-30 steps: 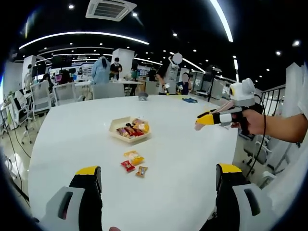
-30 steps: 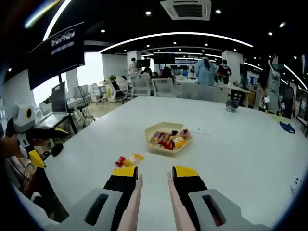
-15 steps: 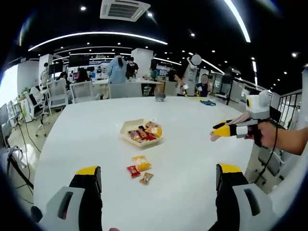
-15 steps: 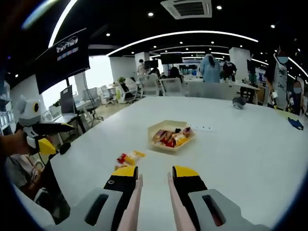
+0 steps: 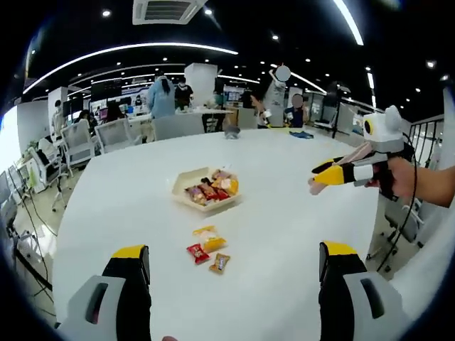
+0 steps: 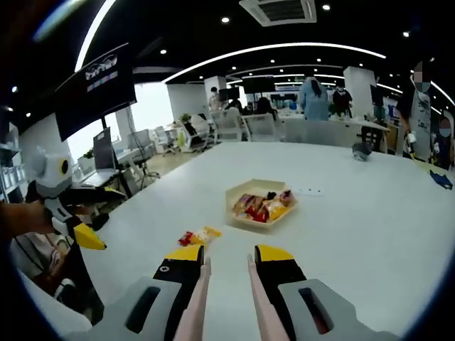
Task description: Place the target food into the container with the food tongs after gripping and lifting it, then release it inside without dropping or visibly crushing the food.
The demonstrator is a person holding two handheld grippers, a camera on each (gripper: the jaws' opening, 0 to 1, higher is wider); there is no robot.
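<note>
Container point(image 5: 206, 195) (snack-filled) sits beyond three loose snacks point(image 5: 206, 245).

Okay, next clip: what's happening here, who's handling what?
A person holds a gripper in each hand above a white table. The right gripper carries food tongs, whose arms run between its jaws and are pinched nearly together on nothing. The left gripper is open and holds nothing. A tray of wrapped snacks sits mid-table, with three loose snack packets lying on the table nearer the person. Neither gripper touches any food.
</note>
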